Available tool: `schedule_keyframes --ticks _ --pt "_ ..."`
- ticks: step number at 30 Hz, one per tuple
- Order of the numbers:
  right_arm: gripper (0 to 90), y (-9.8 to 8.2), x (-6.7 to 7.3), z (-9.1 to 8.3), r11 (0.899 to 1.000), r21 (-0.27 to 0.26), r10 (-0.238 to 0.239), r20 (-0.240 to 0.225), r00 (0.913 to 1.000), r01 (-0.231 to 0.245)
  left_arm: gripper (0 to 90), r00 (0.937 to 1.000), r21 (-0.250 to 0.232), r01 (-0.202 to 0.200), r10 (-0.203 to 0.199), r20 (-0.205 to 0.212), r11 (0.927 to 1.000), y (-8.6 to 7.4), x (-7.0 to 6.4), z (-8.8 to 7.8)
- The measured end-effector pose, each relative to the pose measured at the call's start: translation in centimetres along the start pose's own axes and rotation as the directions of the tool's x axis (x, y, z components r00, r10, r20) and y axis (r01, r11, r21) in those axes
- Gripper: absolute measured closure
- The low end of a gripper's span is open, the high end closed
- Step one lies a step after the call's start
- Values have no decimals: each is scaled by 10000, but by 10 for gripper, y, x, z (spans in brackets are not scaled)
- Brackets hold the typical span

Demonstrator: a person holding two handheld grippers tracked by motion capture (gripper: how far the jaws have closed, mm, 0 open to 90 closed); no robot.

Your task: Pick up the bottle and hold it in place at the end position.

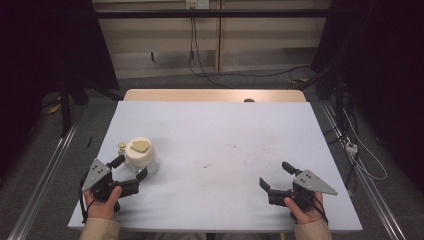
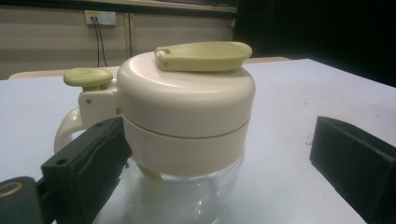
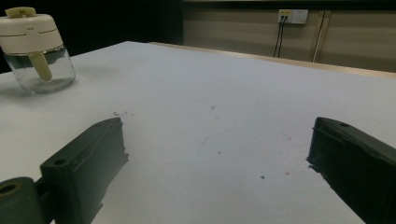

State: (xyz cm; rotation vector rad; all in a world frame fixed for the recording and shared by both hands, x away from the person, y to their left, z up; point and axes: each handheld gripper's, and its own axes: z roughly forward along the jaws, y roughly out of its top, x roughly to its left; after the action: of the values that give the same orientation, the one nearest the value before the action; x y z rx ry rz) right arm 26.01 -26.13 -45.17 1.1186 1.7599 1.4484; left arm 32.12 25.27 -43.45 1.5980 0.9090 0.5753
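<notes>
A glass jar with a cream lid [image 1: 139, 154] and a pale green flip tab stands on the left of the white table top [image 1: 220, 135]. In the left gripper view the jar [image 2: 184, 126] stands close up between the two black jaws, its handle and green button on the left. My left gripper [image 1: 131, 168] is open around the jar's near side, with a clear gap at the right jaw. My right gripper [image 1: 276, 176] is open over bare table at the front right, nothing between its jaws. The right gripper view shows the jar [image 3: 37, 49] far off at the upper left.
The table's wooden far edge [image 1: 215, 95] shows beyond the white top. Cables [image 1: 200, 60] trail on the floor behind, and metal rails run along both sides. A few small dark marks [image 1: 207, 164] dot the middle of the table.
</notes>
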Motion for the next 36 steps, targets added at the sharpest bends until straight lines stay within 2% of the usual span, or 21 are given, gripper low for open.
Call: schedule_keyframes --ticks 5,8,13,20,26,33,36 --pt "34 0 0 -1 9999 2 -103 -14 9999 103 33 9999 42 -80 80 -136 10000 0 0 0" --pt "33 1 0 -1 9999 -6 -143 -9 9999 143 32 9999 56 40 -40 -125 10000 0 1 0" --pt "36 1 0 -1 9999 -44 -130 10 9999 130 32 9999 301 -68 72 -125 9995 -2 1 0" --pt "37 2 1 1 9997 -32 -225 4 9997 225 31 9995 536 79 -63 -305 9985 -2 2 -1" --pt "38 2 0 0 9998 -76 -171 80 9998 172 34 9994 842 -8 37 -350 9964 -4 2 5" --pt "38 2 1 1 9997 -36 -235 -58 9997 235 33 9978 928 -31 92 -661 9957 -5 3 11" --pt "39 2 1 1 9996 -70 -258 -66 9996 258 33 9956 955 -20 109 -932 9954 -4 4 16"
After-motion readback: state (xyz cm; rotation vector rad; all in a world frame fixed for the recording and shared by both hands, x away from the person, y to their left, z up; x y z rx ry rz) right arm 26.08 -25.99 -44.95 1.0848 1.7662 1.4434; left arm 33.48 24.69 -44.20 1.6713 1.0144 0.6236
